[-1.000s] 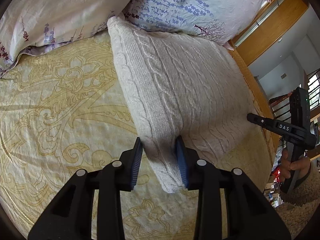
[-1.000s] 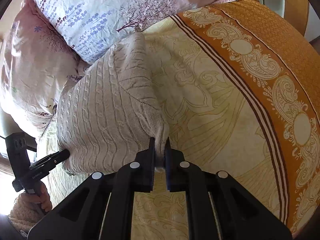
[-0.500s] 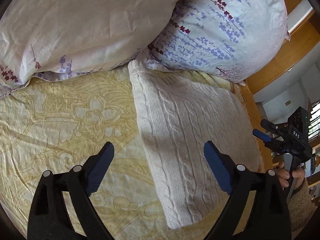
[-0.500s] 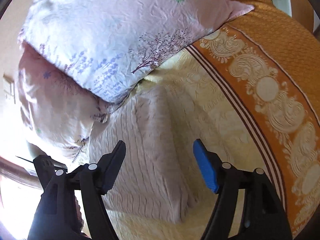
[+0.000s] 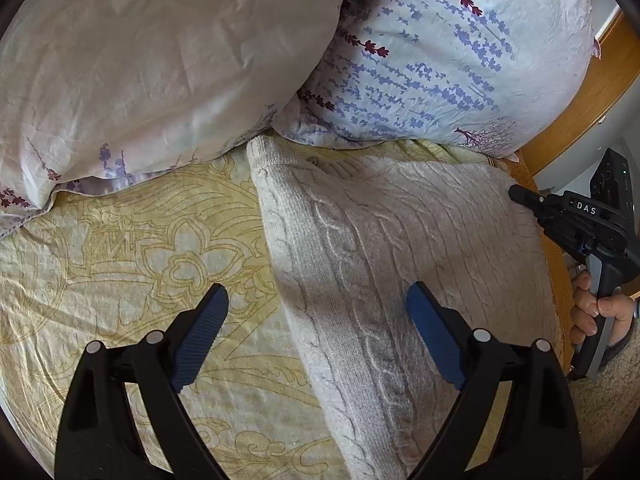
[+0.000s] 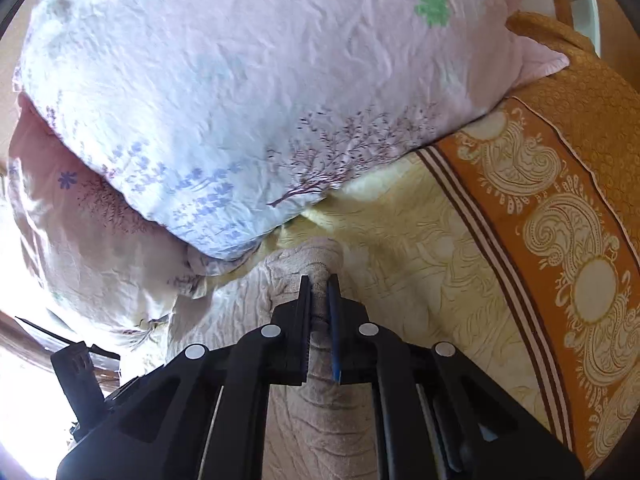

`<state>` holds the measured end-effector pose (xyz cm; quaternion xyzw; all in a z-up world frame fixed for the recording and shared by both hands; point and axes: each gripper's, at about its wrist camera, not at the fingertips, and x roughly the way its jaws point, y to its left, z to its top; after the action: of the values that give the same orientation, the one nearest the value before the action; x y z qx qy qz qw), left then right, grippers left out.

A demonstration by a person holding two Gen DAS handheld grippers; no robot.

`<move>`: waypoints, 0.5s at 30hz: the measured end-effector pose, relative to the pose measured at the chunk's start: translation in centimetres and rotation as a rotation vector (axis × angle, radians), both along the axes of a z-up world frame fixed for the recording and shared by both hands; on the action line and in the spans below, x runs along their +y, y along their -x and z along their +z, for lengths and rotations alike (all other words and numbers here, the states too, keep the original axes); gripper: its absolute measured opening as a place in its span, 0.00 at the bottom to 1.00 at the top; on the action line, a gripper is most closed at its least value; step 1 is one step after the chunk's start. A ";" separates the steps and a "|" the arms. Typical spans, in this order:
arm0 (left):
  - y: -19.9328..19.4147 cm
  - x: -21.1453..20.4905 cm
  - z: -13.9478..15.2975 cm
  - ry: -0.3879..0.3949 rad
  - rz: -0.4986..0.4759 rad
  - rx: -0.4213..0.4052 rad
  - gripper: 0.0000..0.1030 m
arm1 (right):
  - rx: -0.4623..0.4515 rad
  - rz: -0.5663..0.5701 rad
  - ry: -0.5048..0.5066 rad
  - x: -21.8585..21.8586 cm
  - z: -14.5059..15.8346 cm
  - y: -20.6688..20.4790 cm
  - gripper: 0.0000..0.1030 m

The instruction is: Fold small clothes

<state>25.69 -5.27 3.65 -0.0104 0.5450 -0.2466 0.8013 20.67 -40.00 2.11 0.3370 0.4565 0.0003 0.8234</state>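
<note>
Cream cable-knit sweater (image 5: pixel 392 264) pinched in right gripper (image 6: pixel 319 280) jaws, left gripper (image 5: pixel 316 312) jaws wide apart above it.

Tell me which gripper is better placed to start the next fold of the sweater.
Right, I'd judge. The right gripper is already shut on the sweater at its far edge near the floral pillow, so it could pull that edge over. The left gripper hangs open above the sweater's other edge, gripping nothing.

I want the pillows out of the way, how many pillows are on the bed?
2. A plain pale pillow lies at the bed's head; a lavender-print pillow sits beside it, above the knit garment. Others may be hidden.
</note>
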 end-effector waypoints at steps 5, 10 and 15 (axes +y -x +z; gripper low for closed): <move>-0.2 -0.7 -0.3 -0.005 -0.012 0.003 0.88 | 0.057 -0.005 -0.079 -0.3 -2.1 0.4 0.11; -0.4 -1.2 -0.5 -0.002 -0.019 0.015 0.88 | 0.021 0.028 -0.150 -1.2 -0.3 2.2 0.77; -0.7 -2.4 -0.9 -0.015 -0.032 0.014 0.88 | 0.079 0.086 -0.207 -1.5 -1.3 2.8 0.77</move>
<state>26.34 -7.71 2.72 0.0026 0.5524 -0.2554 0.7935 17.85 -41.51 0.78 0.4004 0.5002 0.0694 0.7647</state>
